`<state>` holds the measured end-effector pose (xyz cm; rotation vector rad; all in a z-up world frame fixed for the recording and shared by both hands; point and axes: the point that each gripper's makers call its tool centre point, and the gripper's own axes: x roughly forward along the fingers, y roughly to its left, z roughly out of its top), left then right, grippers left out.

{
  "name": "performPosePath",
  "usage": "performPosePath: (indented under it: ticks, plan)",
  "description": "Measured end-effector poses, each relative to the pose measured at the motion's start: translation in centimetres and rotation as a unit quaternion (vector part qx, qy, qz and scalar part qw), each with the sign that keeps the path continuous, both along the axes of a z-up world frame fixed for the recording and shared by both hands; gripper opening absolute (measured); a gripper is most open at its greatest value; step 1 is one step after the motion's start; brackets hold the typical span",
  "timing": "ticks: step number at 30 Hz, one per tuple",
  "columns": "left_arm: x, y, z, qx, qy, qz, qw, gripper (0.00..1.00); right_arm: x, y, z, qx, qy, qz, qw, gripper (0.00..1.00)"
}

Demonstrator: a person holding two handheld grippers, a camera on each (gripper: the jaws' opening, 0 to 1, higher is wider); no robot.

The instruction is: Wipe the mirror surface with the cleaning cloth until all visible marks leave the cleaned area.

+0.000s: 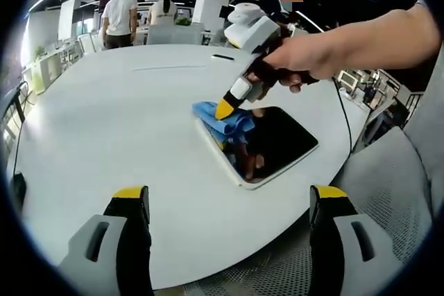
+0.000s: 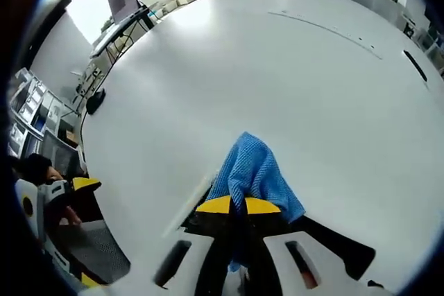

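On the white tabletop, near the edge closest to the person, the mirror is lying flat, its dark glass reflecting the room. The cleaning cloth, blue and bunched, is sitting on the mirror's far corner, partly spilling onto the tabletop. The right tongs are pressing down on it from above, held in the person's hand. In the right gripper view the right tongs are clamped together on the cleaning cloth, the yellow tips touching with fabric pinched between them, and the mirror's pale edge is running just beside the cloth.

The left tongs are hanging apart, gripping nothing, above the near edge of the tabletop and well short of the mirror.

Wiping looks to be in progress at one corner, with most of the glass apparently not yet covered. Whether marks remain is too small to tell. To do this step well, the cloth probably needs to be dragged flat across the glass in overlapping strokes, from this corner toward the near end, with steady downward pressure so the fabric is not riding up. The mirror may be sliding under the push, so bracing its frame with the left tongs could help. Keeping the pinch firm should be stopping the cloth from slipping free.
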<state>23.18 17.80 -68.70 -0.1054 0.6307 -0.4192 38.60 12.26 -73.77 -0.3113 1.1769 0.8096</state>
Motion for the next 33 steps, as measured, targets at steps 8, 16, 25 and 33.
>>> performPosePath:
  ticks: [8,16,25,33]
  plan:
    - [0.0,0.0,0.0,0.000,-0.001,0.000,1.0000,0.96,0.5,-1.3,-0.1,-0.006,-0.004,-0.006,1.0000,0.00]
    - [0.1,0.0,0.0,0.002,-0.001,0.001,1.0000,0.96,0.7,-2.2,-0.1,-0.008,-0.004,-0.013,0.9999,0.00]
    - [0.1,0.1,0.0,0.003,-0.001,0.003,1.0000,0.96,0.9,-3.1,-0.1,-0.015,-0.006,-0.014,0.9998,0.00]
    - [0.1,0.2,0.0,0.004,-0.002,0.004,1.0000,0.95,1.2,-4.0,-0.3,-0.019,-0.006,-0.024,0.9995,0.00]
